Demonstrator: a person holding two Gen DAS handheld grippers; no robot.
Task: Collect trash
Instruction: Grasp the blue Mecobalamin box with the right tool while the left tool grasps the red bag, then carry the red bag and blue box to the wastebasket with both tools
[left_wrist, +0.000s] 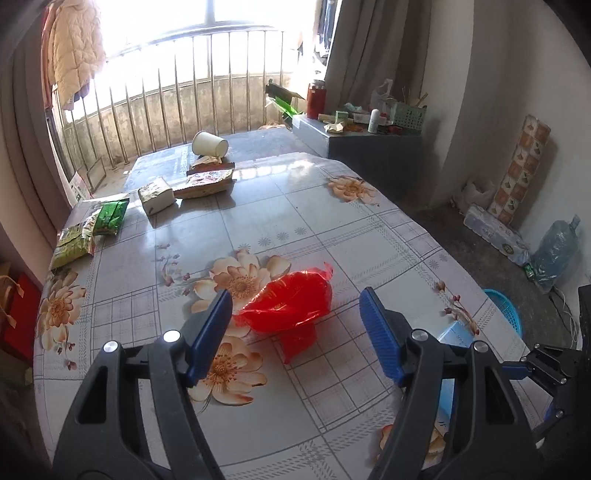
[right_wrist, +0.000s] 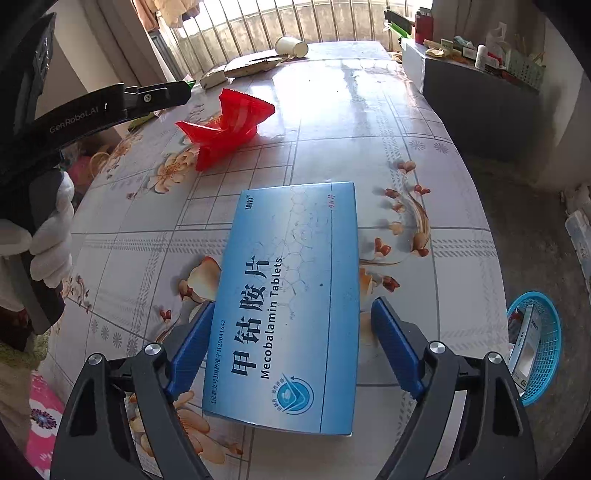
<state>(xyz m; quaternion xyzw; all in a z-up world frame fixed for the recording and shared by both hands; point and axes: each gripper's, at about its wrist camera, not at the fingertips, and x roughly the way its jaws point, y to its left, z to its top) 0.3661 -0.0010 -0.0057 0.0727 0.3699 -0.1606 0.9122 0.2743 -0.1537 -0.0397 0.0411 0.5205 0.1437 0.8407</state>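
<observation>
right wrist: blue box (right_wrist: 291, 302) between open tongs (right_wrist: 291, 347)

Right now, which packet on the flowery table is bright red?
The crumpled red plastic wrapper, lying alone mid-table in front of the left hand-held gripper. The green snack packets and the white tissue pack lie farther away.

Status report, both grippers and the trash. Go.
Left gripper open, crumpled red plastic wrapper ahead. Right gripper open, straddling flat blue tablet box, pads clear. Blue mesh basket off the table edge; nothing in the way.
</observation>
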